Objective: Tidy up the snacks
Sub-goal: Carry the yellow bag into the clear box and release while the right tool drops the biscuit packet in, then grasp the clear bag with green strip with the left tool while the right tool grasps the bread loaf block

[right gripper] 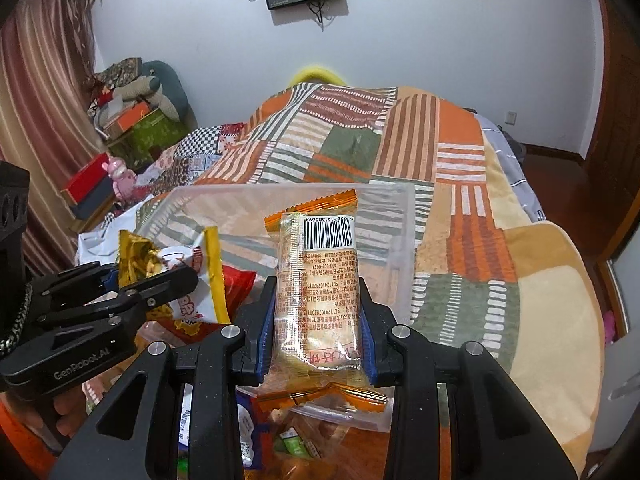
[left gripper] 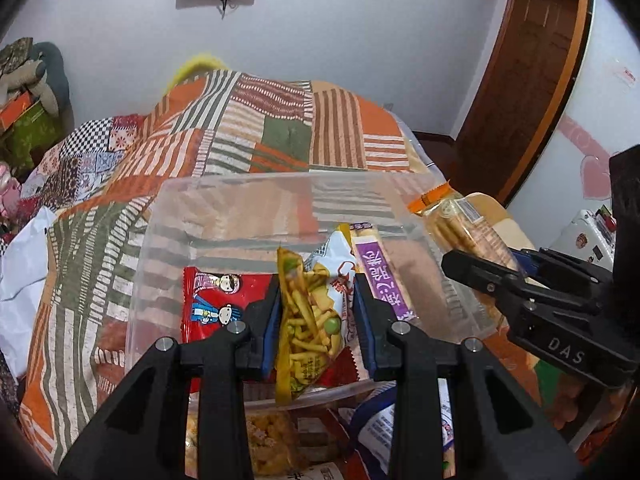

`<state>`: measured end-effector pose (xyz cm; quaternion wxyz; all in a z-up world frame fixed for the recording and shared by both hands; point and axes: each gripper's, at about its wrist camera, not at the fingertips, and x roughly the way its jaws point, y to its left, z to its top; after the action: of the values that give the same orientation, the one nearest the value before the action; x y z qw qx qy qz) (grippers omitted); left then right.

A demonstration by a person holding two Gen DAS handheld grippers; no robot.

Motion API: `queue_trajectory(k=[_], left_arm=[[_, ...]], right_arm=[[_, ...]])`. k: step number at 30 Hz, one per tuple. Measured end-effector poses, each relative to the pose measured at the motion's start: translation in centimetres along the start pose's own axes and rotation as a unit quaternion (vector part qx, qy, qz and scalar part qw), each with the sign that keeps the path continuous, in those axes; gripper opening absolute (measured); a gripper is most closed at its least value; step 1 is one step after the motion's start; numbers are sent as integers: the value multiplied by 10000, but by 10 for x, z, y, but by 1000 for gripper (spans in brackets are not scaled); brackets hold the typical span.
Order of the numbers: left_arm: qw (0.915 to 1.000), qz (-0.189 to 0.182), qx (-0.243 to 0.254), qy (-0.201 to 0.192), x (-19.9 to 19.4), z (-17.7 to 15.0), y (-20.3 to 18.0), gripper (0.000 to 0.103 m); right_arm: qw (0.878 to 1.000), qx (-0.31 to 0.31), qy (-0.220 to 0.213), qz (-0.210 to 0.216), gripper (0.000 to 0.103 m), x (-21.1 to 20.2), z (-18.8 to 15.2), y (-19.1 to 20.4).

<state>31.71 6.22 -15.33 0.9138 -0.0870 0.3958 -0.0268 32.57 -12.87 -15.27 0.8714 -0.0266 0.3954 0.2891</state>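
Note:
A clear plastic bin point(left gripper: 224, 200) point(right gripper: 400, 216) sits on the patchwork bedspread. My left gripper point(left gripper: 316, 312) is shut on a yellow-and-white snack bag of green and yellow sticks point(left gripper: 312, 320), held over the bin; the same bag point(right gripper: 188, 272) shows at the left in the right wrist view. My right gripper point(right gripper: 318, 320) is shut on an orange-edged clear packet of biscuits point(right gripper: 316, 292), barcode up, over the bin's near right side; it shows as point(left gripper: 460, 220) in the left wrist view. Inside the bin lie a red cartoon packet point(left gripper: 216, 296) and a purple-labelled bar point(left gripper: 380, 276).
More snack packets point(left gripper: 272, 440) point(right gripper: 304, 428) lie in a heap on the bed below both grippers. The bedspread point(right gripper: 460, 184) stretches beyond the bin. Boxes and soft toys point(right gripper: 132, 120) pile up at the far left; a wooden door point(left gripper: 520, 80) stands at the right.

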Motion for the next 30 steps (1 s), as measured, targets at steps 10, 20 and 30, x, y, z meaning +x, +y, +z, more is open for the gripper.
queue_trajectory(k=[10, 20, 30], left_arm=[[9998, 101, -123, -111, -14, -4, 3, 51], [9988, 219, 8, -433, -67, -15, -3, 58], [9972, 469, 29, -581, -127, -52, 4, 67]], right_arm=[[9999, -83, 68, -119, 48, -8, -3, 0], [9996, -89, -276, -51, 54, -57, -11, 6], [9986, 18, -525, 35, 62, -98, -41, 18]])
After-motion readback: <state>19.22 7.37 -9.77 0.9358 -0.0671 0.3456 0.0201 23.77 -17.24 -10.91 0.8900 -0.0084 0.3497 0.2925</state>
